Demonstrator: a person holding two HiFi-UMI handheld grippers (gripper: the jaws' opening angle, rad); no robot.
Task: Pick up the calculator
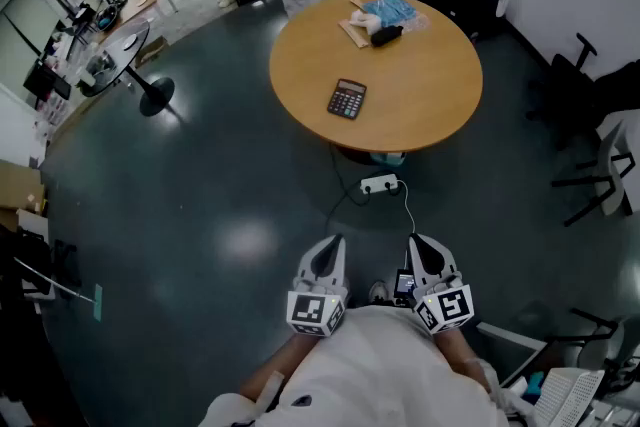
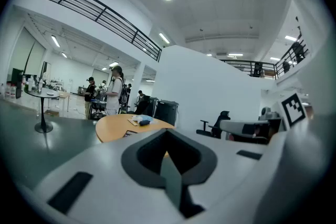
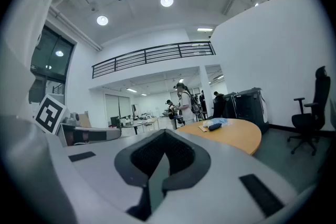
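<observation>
On a round, smooth wooden table (image 1: 420,105), well ahead of both grippers, flat black calculator (image 1: 347,99), keys too small to read, left gripper (image 1: 330,250) and right gripper (image 1: 420,250) with jaws pressed together, empty, white power strip (image 1: 379,183) on glossy dark floor.

Bright even light from ceiling lamps (image 3: 166,1), soft glare patch on the floor (image 1: 245,240). Heavy fisheye bending, black corners, close-up fingers (image 2: 105,178) look blurry.

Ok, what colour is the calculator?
The calculator is black; the head view shows it best.
</observation>
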